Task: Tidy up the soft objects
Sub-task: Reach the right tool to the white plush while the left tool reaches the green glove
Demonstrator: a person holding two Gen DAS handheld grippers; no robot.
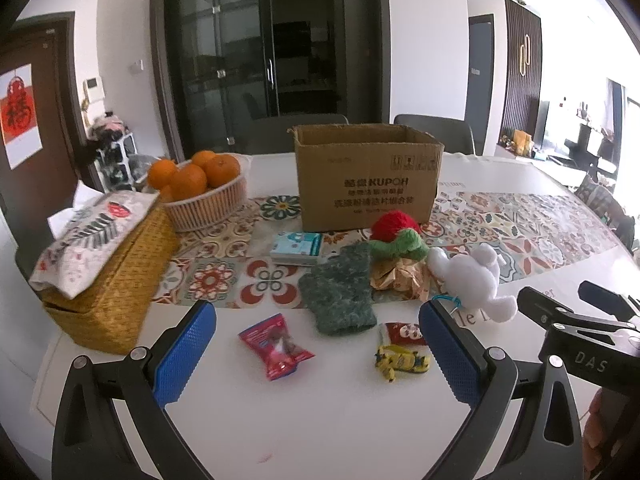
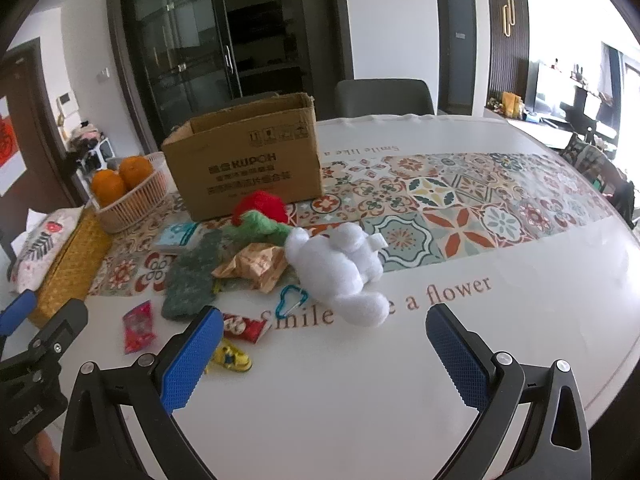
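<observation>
A white plush toy (image 1: 476,280) (image 2: 344,268) lies on the table with a teal carabiner (image 2: 292,299). Beside it lie a green knitted piece (image 1: 340,292) (image 2: 192,276), a red and green knitted toy (image 1: 396,232) (image 2: 260,212) and a crumpled gold wrapper (image 1: 396,276) (image 2: 256,264). An open cardboard box (image 1: 366,176) (image 2: 244,160) stands behind them. My left gripper (image 1: 318,344) is open and empty, in front of the green piece. My right gripper (image 2: 324,344) is open and empty, just short of the plush toy.
A red snack packet (image 1: 276,346) (image 2: 138,326), a red and white wrapper (image 1: 402,333) (image 2: 244,326), a yellow toy (image 1: 402,362) (image 2: 232,356) and a tissue pack (image 1: 296,248) lie on the table. A basket of oranges (image 1: 200,188) and a wicker tissue box (image 1: 108,264) stand at the left.
</observation>
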